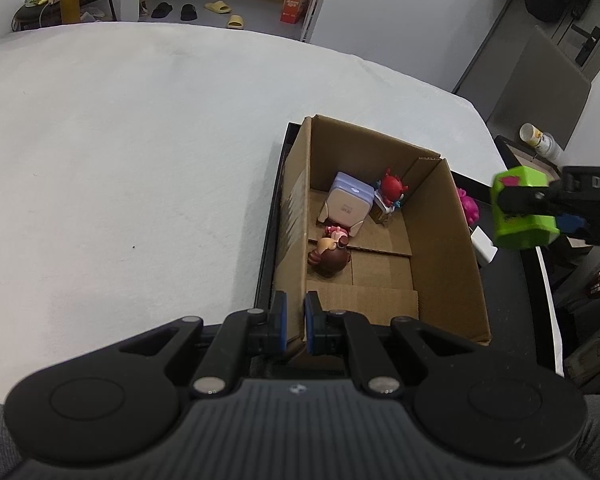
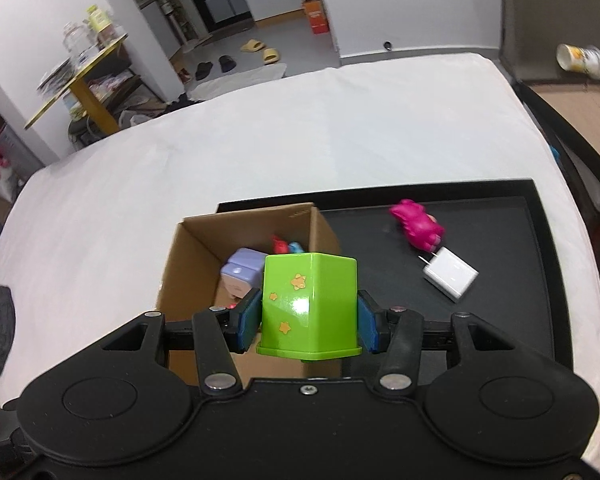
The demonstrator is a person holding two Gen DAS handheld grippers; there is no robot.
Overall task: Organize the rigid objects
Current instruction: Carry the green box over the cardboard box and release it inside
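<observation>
An open cardboard box [image 1: 440, 240] stands on the left part of a black tray [image 2: 500, 320]. My left gripper [image 1: 296, 314] is shut on the box's near left wall. Inside lie a lilac case [image 1: 346, 204], a red figure [image 1: 392, 190] and a brown-haired doll [image 1: 330, 256]. My right gripper [image 2: 310, 318] is shut on a green block with yellow stars [image 2: 310, 304], held above the box's near right corner. In the left wrist view the green block [image 1: 524, 212] hangs to the right of the box. A pink toy [image 2: 418, 224] and a white charger [image 2: 450, 274] lie on the tray.
The tray rests on a white cloth-covered table [image 1: 140, 160] that stretches wide to the left. A stack of paper cups [image 2: 580, 60] and a brown surface [image 2: 580, 120] lie beyond the table's right edge. A yellow side table [image 2: 80, 76] and slippers [image 2: 260, 50] are on the floor behind.
</observation>
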